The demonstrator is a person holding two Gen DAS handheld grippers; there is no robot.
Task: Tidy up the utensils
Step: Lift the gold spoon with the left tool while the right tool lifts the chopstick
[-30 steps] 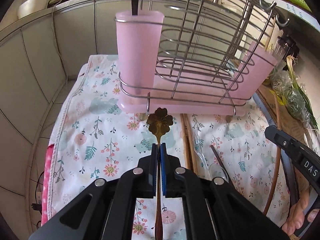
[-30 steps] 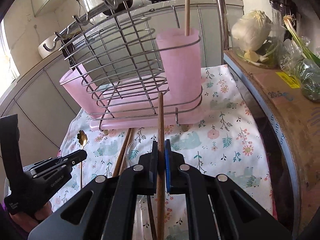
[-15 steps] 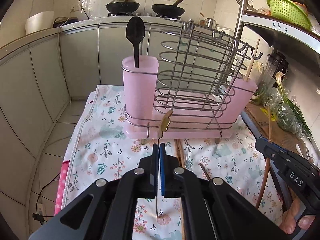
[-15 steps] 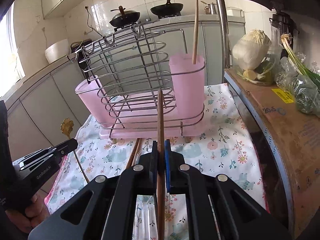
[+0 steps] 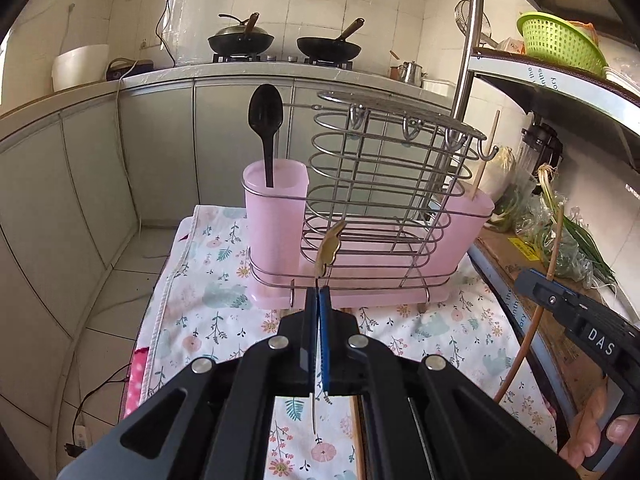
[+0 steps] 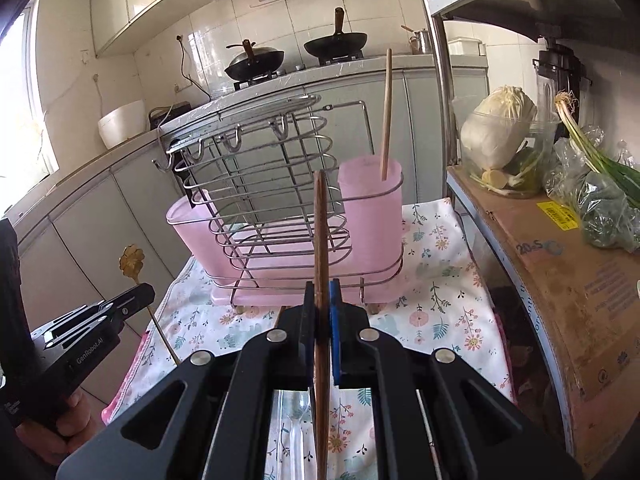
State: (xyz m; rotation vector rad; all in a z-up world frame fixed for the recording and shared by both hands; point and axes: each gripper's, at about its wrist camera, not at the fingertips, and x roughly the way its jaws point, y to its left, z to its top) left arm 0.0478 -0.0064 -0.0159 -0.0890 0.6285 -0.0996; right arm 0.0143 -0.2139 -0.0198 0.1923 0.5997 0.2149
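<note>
My left gripper (image 5: 319, 292) is shut on the thin stem of a gold flower-headed spoon (image 5: 330, 246), held up in front of the wire rack (image 5: 384, 184). The rack's left pink cup (image 5: 276, 216) holds a black spoon (image 5: 265, 120). Its right pink cup (image 6: 370, 216) holds a pale wooden chopstick (image 6: 386, 116). My right gripper (image 6: 322, 292) is shut on a dark wooden chopstick (image 6: 320, 232) that stands upright before the rack. In the right wrist view the left gripper (image 6: 140, 294) and gold spoon (image 6: 132, 260) appear at the left.
A floral cloth (image 5: 208, 280) covers the table under the rack. A clear plastic spoon (image 6: 296, 420) lies on it below my right gripper. A cardboard-topped shelf (image 6: 560, 272) with a cabbage (image 6: 500, 132) and greens stands right, behind a metal pole (image 6: 440, 100).
Both grippers have risen and drawn back from the rack, each carrying its utensil off the cloth. The rack now looks smaller and lower in both views.
</note>
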